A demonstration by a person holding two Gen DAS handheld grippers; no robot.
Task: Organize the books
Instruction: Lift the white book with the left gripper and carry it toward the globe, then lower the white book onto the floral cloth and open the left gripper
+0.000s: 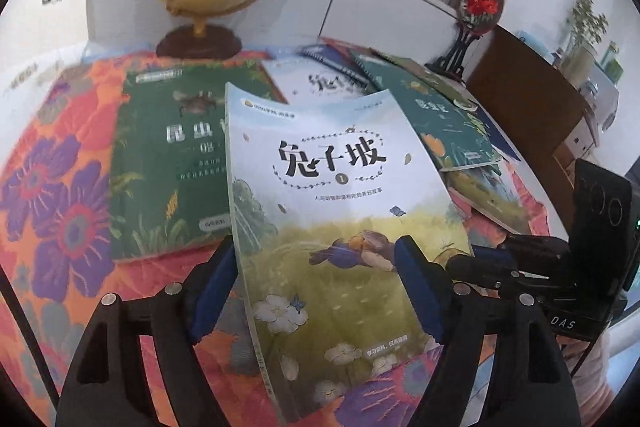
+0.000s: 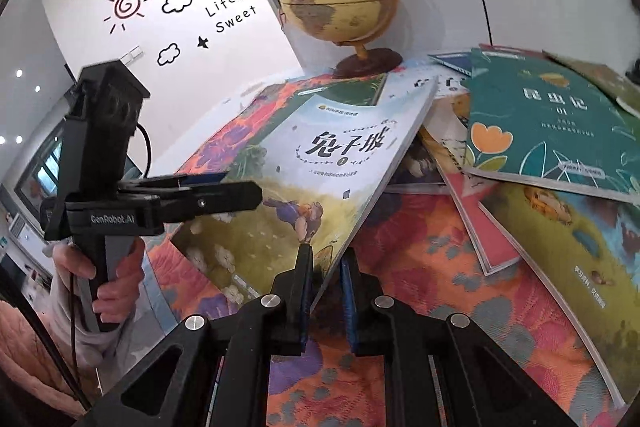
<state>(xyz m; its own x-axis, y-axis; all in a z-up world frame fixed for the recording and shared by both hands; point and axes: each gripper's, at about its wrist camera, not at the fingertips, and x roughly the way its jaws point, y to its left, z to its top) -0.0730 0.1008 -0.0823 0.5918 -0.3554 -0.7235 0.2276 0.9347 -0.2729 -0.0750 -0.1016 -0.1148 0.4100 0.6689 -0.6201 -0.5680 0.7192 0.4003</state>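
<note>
The right gripper [image 2: 326, 269] pinches the pale book's [image 2: 320, 163] edge; the left gripper [image 1: 316, 275] straddles this lifted book with parted fingers.

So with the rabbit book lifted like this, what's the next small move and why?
Probably close the left claw onto the rabbit book. The book sits tilted between its open pads, and only the right claw pinches the book's edge, so it sags.
</note>
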